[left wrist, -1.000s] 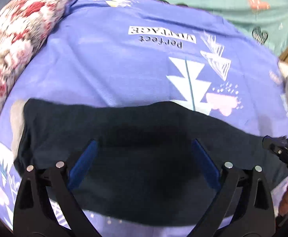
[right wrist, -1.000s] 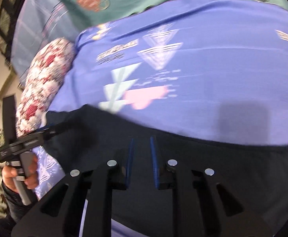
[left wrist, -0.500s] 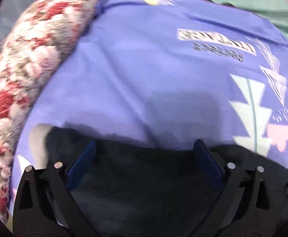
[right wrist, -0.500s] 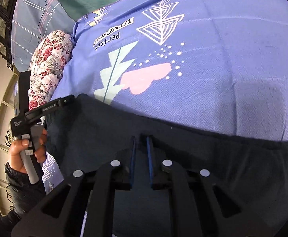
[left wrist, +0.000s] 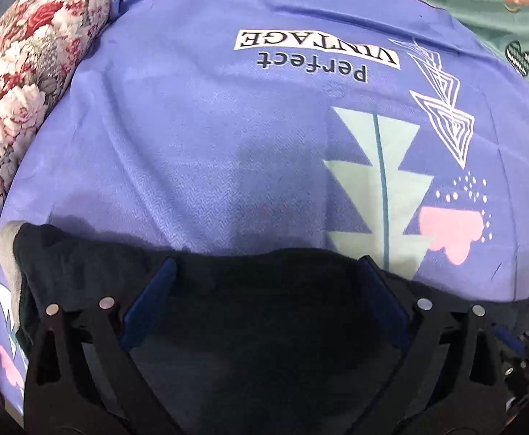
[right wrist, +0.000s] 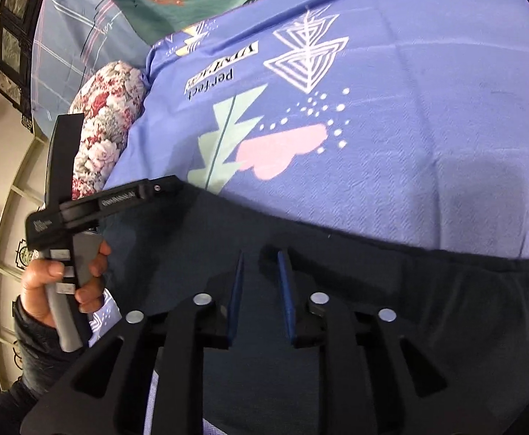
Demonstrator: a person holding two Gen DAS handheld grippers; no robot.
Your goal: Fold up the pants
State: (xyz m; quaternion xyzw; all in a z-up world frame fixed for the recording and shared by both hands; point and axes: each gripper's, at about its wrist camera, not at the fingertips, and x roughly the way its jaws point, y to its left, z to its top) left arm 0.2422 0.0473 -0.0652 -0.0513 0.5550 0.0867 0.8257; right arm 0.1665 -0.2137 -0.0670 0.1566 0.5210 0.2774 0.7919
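the pants (left wrist: pixel 264 326) are lying on the bed, on a purple sheet (left wrist: pixel 228 145), and they are filling the lower part of both pictures. their long axis is running from left to right across each frame, as one dark band; the far edge is crossing the left wrist picture just above the middle of its lower half.

the left tool (left wrist: pixel 268 266) is standing wide open over the left end of the band, its two blue fingers well apart, with the cloth under them but not pinched. the grey end of the pants is showing at the far left edge, close to a flowered pillow (left wrist: pixel 28 72).

the right tool (right wrist: pixel 260 257) is opening now; its blue fingers are narrow apart, and i cannot tell if cloth is between them. in its picture the left tool (right wrist: pixel 162 186), held by a hand (right wrist: pixel 72 279), is at the middle left, so the left hand is nearer to that end. my judgement: the coming fold is depending on taking both ends of this long band.
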